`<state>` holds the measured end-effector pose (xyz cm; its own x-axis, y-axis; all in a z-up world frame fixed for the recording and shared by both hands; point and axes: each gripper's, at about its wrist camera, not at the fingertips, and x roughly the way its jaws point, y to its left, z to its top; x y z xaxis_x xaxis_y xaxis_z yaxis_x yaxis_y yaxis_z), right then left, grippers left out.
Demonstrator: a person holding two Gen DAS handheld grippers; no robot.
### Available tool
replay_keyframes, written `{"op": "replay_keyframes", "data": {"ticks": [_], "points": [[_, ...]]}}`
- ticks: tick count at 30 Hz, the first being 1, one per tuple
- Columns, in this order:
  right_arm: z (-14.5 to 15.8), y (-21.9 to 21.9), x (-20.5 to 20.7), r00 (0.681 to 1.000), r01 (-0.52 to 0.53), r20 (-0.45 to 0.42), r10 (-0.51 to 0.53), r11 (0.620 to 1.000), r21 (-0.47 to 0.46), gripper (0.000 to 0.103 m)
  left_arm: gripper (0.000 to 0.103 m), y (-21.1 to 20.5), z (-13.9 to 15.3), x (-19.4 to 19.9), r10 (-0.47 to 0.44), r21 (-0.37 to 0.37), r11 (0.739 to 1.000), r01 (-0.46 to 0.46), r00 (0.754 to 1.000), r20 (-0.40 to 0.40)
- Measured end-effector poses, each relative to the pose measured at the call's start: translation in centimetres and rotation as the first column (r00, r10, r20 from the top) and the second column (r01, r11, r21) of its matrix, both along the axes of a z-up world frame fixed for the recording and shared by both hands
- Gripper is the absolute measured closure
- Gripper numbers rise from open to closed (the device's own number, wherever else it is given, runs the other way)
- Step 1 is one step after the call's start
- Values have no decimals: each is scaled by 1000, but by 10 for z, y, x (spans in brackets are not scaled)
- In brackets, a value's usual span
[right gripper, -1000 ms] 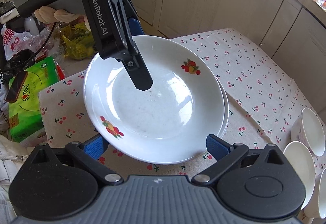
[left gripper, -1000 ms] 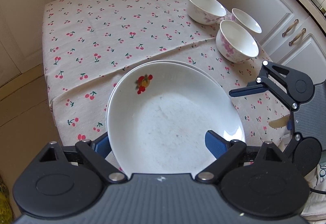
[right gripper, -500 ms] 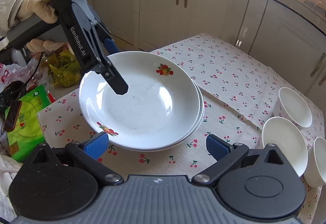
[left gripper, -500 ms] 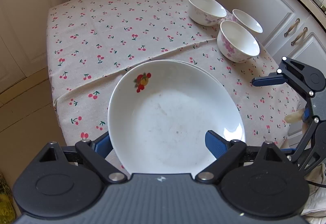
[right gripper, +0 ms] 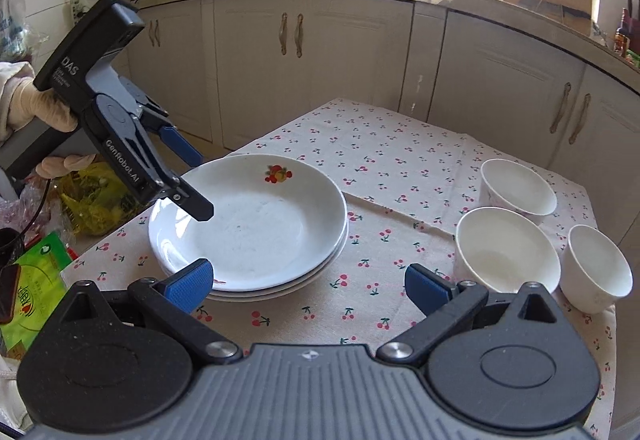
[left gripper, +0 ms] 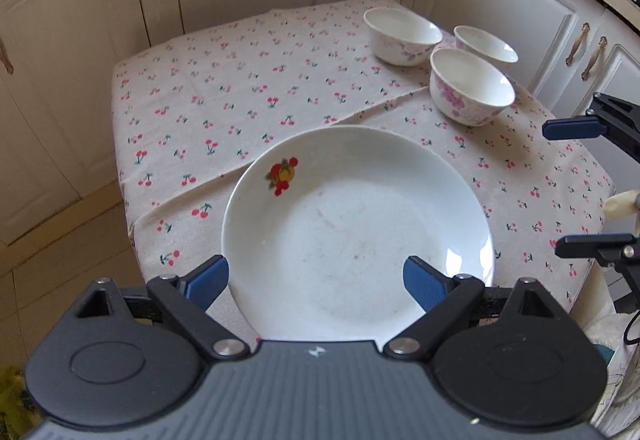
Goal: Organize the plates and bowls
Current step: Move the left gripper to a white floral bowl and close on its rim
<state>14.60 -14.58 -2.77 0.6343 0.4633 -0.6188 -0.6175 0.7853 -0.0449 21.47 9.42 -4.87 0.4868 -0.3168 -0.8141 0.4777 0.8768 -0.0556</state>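
Note:
A stack of white plates (left gripper: 356, 224) with a fruit print lies on the cherry-print tablecloth (left gripper: 224, 96); it also shows in the right wrist view (right gripper: 256, 228). Three white bowls with pink flowers stand apart at the far right: one (left gripper: 472, 90), one (left gripper: 402, 34), one (left gripper: 486, 46); they also show in the right wrist view (right gripper: 508, 254). My left gripper (left gripper: 316, 280) is open and empty, hovering over the stack's near rim. My right gripper (right gripper: 308, 282) is open and empty, above the cloth between plates and bowls.
Cream kitchen cabinets (right gripper: 304, 52) surround the table. A green packet (right gripper: 32, 288) and a yellow-green bag (right gripper: 92, 200) lie off the table's left end. The right gripper's fingers (left gripper: 576, 128) show at the right edge of the left wrist view.
Both grippers have pulled back and up from the plate stack. The top plate now rests on the stack, with the left gripper's fingers off it.

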Motion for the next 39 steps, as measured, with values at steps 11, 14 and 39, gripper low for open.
{"op": "replay_keyframes", "data": {"ticks": [11, 14, 39], "points": [[-13, -37, -5, 972, 221, 88, -220, 975, -5, 0, 9, -61, 20, -26, -64, -4, 998, 66, 980, 190], [-15, -54, -5, 964, 251, 89, -252, 968, 15, 0, 9, -81, 23, -29, -66, -36, 997, 75, 975, 214], [-57, -103, 61, 938, 334, 103, -331, 942, -14, 0, 9, -205, 14, 67, -161, 37, 987, 158, 980, 117]]}}
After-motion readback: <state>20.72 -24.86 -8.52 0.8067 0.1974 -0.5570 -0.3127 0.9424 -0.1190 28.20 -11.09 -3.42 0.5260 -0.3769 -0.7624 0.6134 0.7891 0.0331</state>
